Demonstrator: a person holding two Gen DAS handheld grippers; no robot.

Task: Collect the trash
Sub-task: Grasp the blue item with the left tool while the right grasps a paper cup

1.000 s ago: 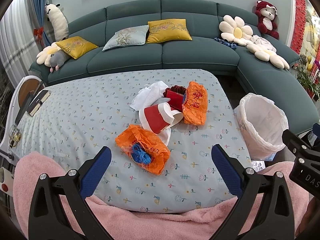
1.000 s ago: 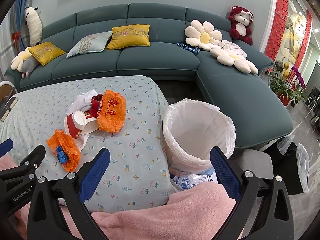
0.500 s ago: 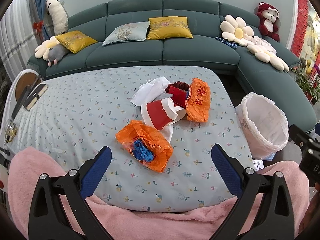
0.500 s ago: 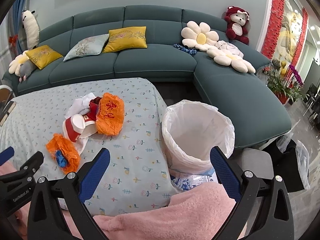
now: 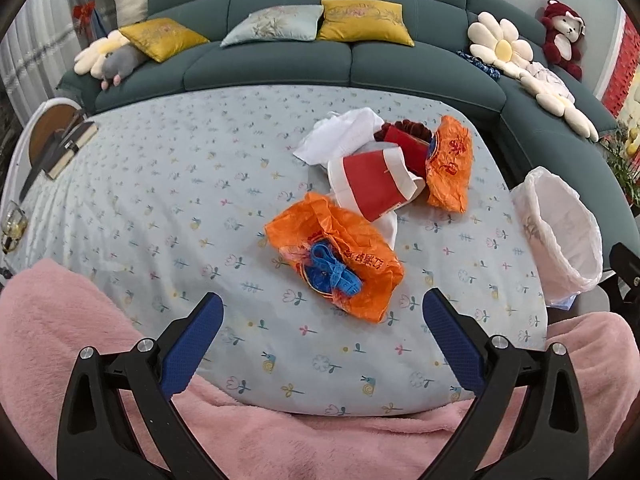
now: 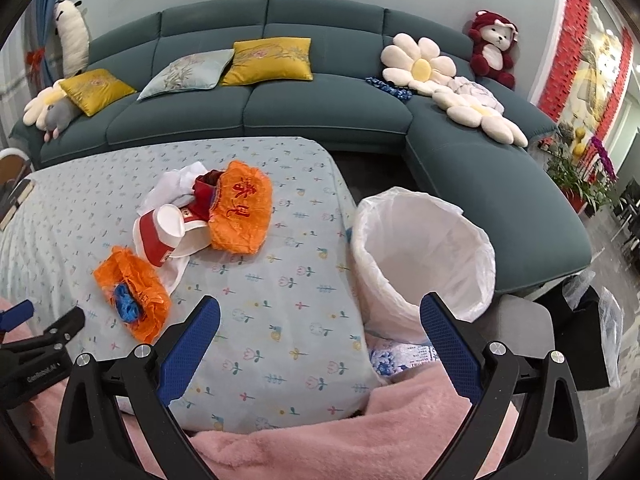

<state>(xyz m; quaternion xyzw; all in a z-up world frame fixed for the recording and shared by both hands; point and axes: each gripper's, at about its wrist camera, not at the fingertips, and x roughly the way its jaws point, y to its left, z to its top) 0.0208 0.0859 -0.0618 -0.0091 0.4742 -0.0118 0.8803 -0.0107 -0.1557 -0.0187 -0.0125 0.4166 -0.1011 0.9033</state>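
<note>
Closer now, left gripper (image 5: 322,312) jaws bracket orange bag (image 5: 336,266).

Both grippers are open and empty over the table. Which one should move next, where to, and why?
Probably ease the left gripper forward and down onto the nearest orange bag. Its jaws are wide open, the bag lies on the tablecloth just ahead of them, apart from the rest of the pile. The lined bin stands open beside the table, in front of the right gripper, ready for the drop.
</note>
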